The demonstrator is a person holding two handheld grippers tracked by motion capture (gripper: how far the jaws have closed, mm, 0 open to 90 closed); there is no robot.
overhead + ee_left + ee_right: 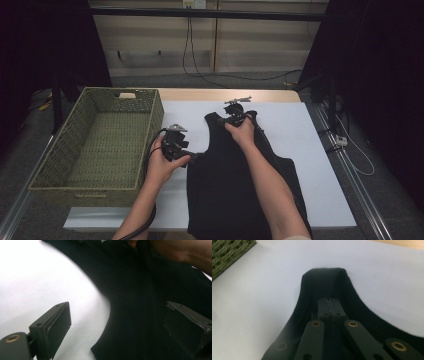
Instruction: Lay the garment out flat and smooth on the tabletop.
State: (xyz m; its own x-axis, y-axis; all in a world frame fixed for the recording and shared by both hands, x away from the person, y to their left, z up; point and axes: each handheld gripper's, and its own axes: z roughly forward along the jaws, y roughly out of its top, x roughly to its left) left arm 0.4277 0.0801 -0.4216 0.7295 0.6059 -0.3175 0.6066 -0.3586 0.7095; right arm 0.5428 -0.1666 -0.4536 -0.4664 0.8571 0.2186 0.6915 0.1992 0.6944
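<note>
At frame centre, our black vest [240, 185] lies flat on the bench [310, 150]: soft, limp, light. Right gripper [235, 118] pinches its shoulder strap; left gripper [192, 156] gapes wide beside the armhole.

Recording lab, black curtains [45, 45] around a white-covered table [300, 150], cables [200, 65] trailing on floor
</note>
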